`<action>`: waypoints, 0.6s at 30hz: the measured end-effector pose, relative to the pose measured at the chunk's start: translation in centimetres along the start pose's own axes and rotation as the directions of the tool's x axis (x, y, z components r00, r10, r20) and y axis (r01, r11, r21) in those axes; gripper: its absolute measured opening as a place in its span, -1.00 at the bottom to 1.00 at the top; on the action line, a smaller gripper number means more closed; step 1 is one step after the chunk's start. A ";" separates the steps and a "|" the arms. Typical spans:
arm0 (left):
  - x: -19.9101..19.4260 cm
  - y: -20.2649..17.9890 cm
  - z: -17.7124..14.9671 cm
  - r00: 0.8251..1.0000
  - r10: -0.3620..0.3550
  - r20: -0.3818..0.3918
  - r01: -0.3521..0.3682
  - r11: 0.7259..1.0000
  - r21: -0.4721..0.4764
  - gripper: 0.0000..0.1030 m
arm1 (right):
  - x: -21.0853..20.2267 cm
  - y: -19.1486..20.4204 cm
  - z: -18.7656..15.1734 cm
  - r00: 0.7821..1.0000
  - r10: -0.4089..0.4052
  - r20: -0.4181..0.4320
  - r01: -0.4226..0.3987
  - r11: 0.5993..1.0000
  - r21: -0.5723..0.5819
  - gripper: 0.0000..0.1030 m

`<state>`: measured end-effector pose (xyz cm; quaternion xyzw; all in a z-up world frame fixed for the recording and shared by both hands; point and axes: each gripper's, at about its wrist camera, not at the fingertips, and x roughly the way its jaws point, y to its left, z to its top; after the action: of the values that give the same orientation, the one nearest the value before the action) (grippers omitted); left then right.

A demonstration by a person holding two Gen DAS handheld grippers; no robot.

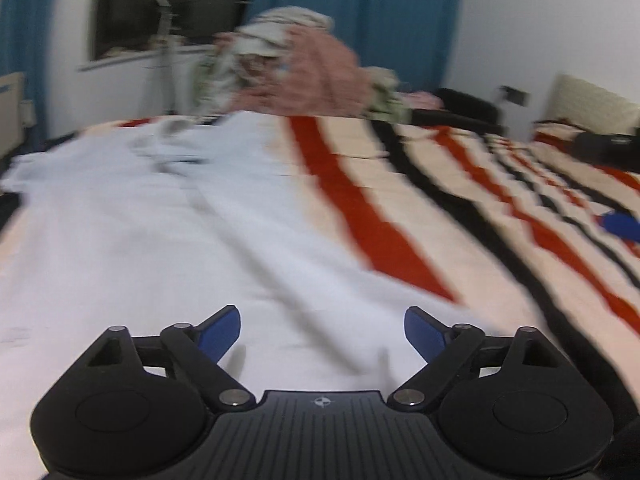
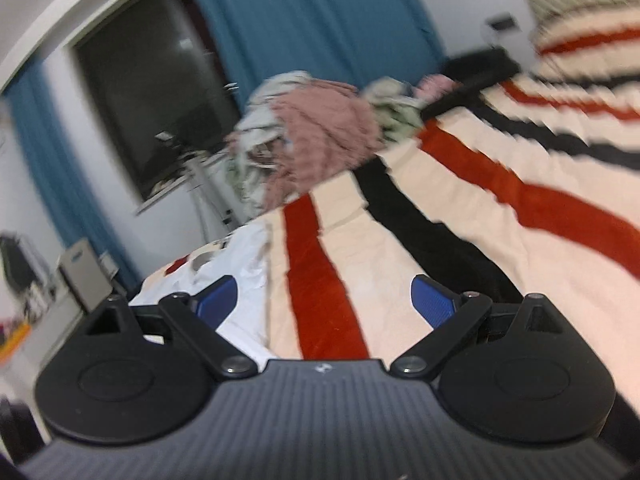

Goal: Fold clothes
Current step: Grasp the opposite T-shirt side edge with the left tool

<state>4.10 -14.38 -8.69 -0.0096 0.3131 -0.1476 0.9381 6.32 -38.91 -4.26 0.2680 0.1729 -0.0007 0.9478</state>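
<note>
Left wrist view shows the left gripper [image 1: 322,334] with its blue pads spread wide and nothing between them, low over a white garment [image 1: 160,240] spread flat on the bed. The garment covers the left and middle of this view, its edge lying along a red band of the striped blanket [image 1: 460,208]. Behind it, at the far side of the bed, sits a pile of clothes [image 1: 296,64], pink and pale patterned pieces heaped together, in front of a teal curtain [image 1: 352,12]. At the far right edge a blue tip shows, too blurred to name.

Right wrist view shows the right gripper [image 2: 326,302] likewise gaping and empty, above the blanket's red stripe, with the white garment [image 2: 236,272] just left of it.
</note>
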 end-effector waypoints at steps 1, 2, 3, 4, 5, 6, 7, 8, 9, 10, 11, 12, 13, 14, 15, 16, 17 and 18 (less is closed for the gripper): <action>0.5 -1.1 -0.1 1.000 -0.030 0.001 0.030 1.000 0.003 0.71 | 0.0 -0.5 0.1 1.000 -0.009 0.003 0.009 0.999 0.031 0.84; 1.0 -2.1 -0.2 0.998 -0.062 -0.003 0.062 0.998 0.005 0.70 | -0.1 -0.9 0.2 1.000 -0.016 0.013 0.016 0.999 0.052 0.84; 1.6 -3.2 -0.3 0.996 -0.093 -0.010 0.093 0.996 0.007 0.66 | -0.3 -1.1 0.3 0.999 -0.024 0.027 0.022 0.997 0.068 0.84; 2.3 -4.0 -0.6 0.992 -0.121 -0.018 0.122 0.993 0.009 0.63 | -0.5 -1.3 0.3 0.999 -0.032 0.039 0.029 0.997 0.078 0.84; 3.0 -4.9 -0.8 0.988 -0.153 -0.032 0.154 0.988 0.012 0.62 | -0.6 -1.4 0.4 0.998 -0.040 0.049 0.035 0.996 0.085 0.84; 3.7 -5.7 -1.0 0.983 -0.178 -0.047 0.179 0.984 0.014 0.61 | -0.8 -1.5 0.4 0.997 -0.047 0.059 0.042 0.995 0.093 0.84; 4.4 -6.3 -1.2 0.978 -0.196 -0.064 0.197 0.980 0.012 0.59 | -0.8 -1.6 0.4 0.997 -0.047 0.059 0.041 0.995 0.095 0.84; 5.1 -6.8 -1.5 0.974 -0.213 -0.083 0.214 0.977 0.003 0.54 | -0.6 -1.5 0.3 0.998 -0.042 0.054 0.037 0.995 0.094 0.84; 5.9 -7.2 -1.7 0.968 -0.230 -0.101 0.230 0.973 -0.008 0.48 | -0.4 -1.3 0.2 0.999 -0.030 0.042 0.027 0.996 0.082 0.84; 6.6 -7.6 -2.0 0.963 -0.244 -0.118 0.244 0.970 -0.014 0.41 | -0.1 -1.0 0.0 0.999 -0.020 0.028 0.018 0.998 0.062 0.84; 7.3 -7.9 -2.3 0.957 -0.257 -0.134 0.257 0.966 -0.018 0.37 | 0.2 -0.5 -0.2 1.000 -0.015 0.019 0.014 0.999 0.037 0.84; 8.0 -8.3 -2.6 0.956 -0.253 -0.148 0.254 0.967 -0.010 0.26 | 0.3 -0.2 -0.3 1.000 -0.016 0.017 0.016 1.000 0.014 0.84; 8.3 -8.6 -2.9 0.962 -0.232 -0.146 0.237 0.972 0.014 0.09 | 0.3 0.1 -0.5 1.000 -0.021 0.020 0.021 1.000 -0.004 0.84; 8.5 -8.8 -3.1 0.968 -0.207 -0.139 0.215 0.976 0.042 -0.03 | 0.4 0.3 -0.5 0.999 -0.026 0.025 0.027 0.999 -0.019 0.84; 8.7 -9.1 -3.4 0.974 -0.182 -0.131 0.192 0.979 0.069 -0.31 | 0.4 0.4 -0.6 0.999 -0.029 0.030 0.029 0.999 -0.025 0.84; 8.7 -8.8 -3.4 0.978 -0.167 -0.126 0.176 0.982 0.068 -0.72 | 0.4 0.4 -0.7 0.999 -0.024 0.041 0.024 0.999 -0.021 0.84; 8.6 -8.4 -3.4 0.980 -0.154 -0.122 0.162 0.985 0.057 -0.82 | 0.3 0.4 -0.7 0.998 -0.014 0.056 0.015 1.000 -0.017 0.84; 8.2 -7.6 -3.2 0.978 -0.169 -0.119 0.172 0.985 0.016 -0.87 | 0.2 0.3 -0.8 0.997 -0.004 0.072 0.005 1.000 -0.015 0.84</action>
<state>6.40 -23.78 -15.23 -0.0154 0.3636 -0.2318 0.9021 6.26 -38.21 -4.78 0.2604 0.1394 -0.0113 0.9553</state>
